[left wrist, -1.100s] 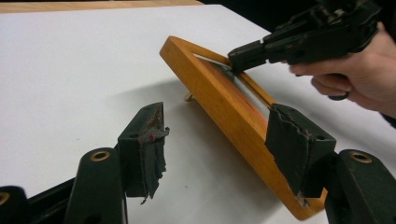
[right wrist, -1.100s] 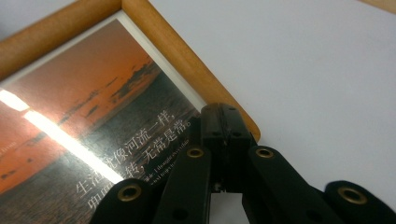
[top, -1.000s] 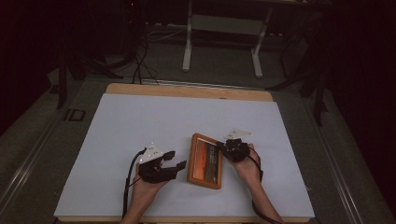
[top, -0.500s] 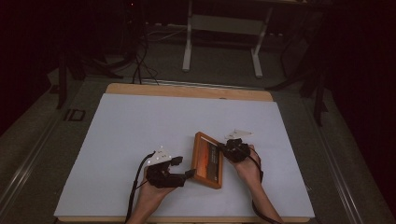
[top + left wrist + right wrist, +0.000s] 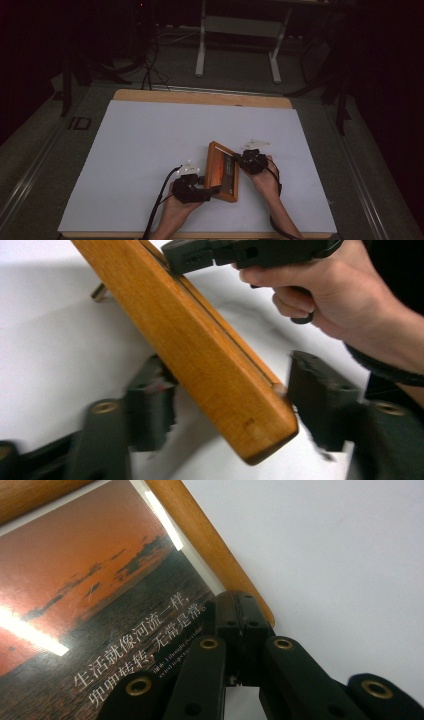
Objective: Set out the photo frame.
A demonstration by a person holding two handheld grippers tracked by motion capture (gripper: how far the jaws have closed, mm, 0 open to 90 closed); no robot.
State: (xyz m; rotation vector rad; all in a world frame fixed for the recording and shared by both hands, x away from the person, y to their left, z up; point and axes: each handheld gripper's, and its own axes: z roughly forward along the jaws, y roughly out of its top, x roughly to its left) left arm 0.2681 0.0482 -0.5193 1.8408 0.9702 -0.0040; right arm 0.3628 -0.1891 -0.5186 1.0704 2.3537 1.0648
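Observation:
A wooden picture frame (image 5: 222,170) with an orange sunset photo (image 5: 100,580) and white lettering lies tilted near the table's front. My right gripper (image 5: 239,161) is shut on its right rim (image 5: 200,545), jaws pressed together over wood and glass. In the left gripper view that gripper (image 5: 200,255) and its hand (image 5: 325,285) grip the frame's far end. My left gripper (image 5: 212,190) is at the frame's near left corner. Its jaws straddle the wooden edge (image 5: 200,350) and have just been closing, with no clear press on it.
A white sheet (image 5: 150,150) covers the wooden table (image 5: 200,97). Behind the table a metal stand (image 5: 237,30) and cables (image 5: 150,75) sit on the dark floor. White surface stretches to the left and far side of the frame.
My left gripper has moved right, from beside the frame to its near corner, with the wooden edge now between its jaws. The right hand has stayed put.

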